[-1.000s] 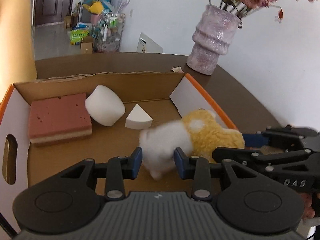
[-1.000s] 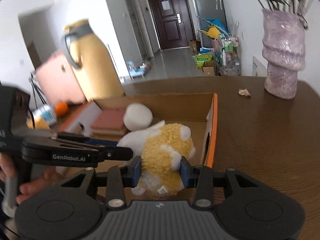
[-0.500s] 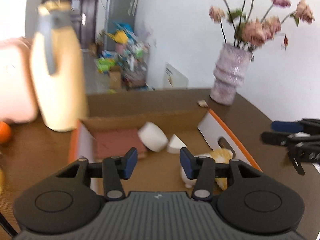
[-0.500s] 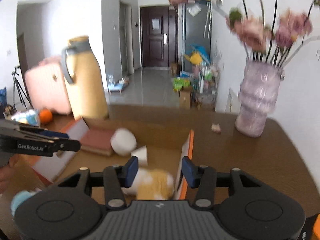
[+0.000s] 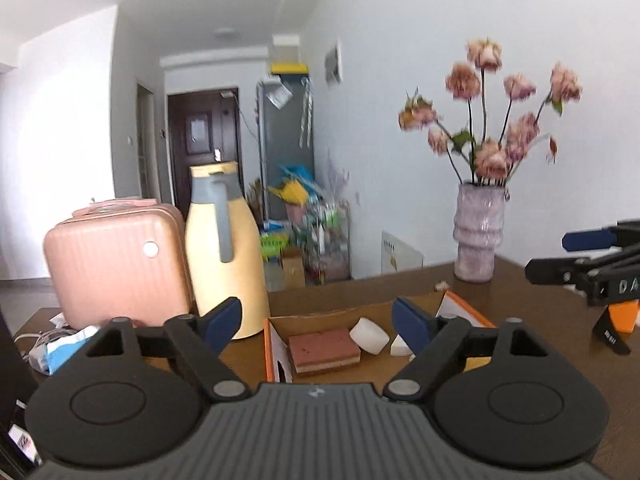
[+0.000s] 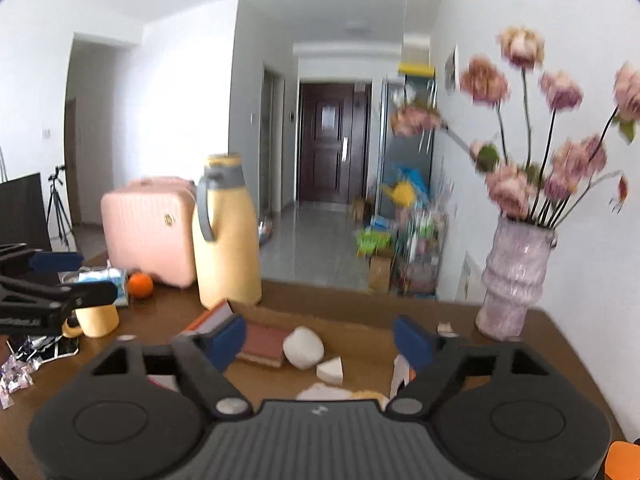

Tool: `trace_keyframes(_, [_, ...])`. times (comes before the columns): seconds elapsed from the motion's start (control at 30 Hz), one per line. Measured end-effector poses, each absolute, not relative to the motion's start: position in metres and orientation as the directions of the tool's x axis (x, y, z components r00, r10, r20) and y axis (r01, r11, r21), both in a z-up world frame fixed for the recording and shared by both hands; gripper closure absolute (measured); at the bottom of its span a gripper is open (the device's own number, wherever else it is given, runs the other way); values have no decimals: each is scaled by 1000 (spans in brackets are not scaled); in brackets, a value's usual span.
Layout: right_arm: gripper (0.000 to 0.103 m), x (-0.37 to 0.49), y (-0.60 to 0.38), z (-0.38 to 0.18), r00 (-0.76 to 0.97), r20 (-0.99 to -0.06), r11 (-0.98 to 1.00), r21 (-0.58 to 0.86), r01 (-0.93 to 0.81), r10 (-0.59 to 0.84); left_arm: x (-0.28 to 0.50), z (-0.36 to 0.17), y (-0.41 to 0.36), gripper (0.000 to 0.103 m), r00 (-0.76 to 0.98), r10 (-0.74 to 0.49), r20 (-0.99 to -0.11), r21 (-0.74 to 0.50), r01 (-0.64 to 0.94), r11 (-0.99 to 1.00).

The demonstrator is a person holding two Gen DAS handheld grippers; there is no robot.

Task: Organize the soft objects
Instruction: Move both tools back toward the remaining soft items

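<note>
Left gripper (image 5: 316,322): jaws opening, nothing between the blue pads, raised above the near end of the box.
Right gripper (image 6: 320,338): jaws opening, empty too; its fingers also show at the right edge of the left wrist view.
Box (image 5: 276,344): open cardboard box with orange and white sides, sitting on the brown table (image 5: 540,320).
Sponge (image 5: 323,346): pink block with a cream bottom layer, lying flat inside the box.
White roll (image 5: 369,335): just right of the sponge, inside the box.
White wedge (image 6: 330,370): small, just beside the roll.
Plush toy (image 6: 340,394): yellow and white, in the box's near end, mostly hidden behind the right gripper's body.
Jug (image 5: 222,248): tall yellow one, standing behind the box.
Suitcase (image 5: 116,264): pink, left of the jug.
Vase (image 5: 478,234): purple, with dried pink flowers, at the table's far right.
</note>
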State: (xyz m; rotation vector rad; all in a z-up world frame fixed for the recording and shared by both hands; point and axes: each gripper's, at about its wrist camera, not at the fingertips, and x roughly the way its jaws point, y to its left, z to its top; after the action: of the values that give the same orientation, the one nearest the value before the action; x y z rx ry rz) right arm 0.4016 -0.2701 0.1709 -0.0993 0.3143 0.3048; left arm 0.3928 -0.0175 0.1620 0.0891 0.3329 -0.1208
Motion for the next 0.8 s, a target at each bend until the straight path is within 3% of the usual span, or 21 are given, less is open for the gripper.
trace_keyframes(0.23, [18, 352, -252, 146, 924, -259, 947, -81, -310, 280, 326, 149, -10, 15, 973, -48, -228, 61, 64, 996])
trace_keyframes(0.4, [14, 312, -258, 131, 940, -203, 957, -43, -287, 273, 289, 137, -2, 10, 979, -19, -204, 27, 25, 999])
trace_keyframes(0.8, [7, 191, -275, 84, 932, -192, 951, 16, -310, 307, 178, 99, -2, 0, 984, -1, -176, 43, 9, 999])
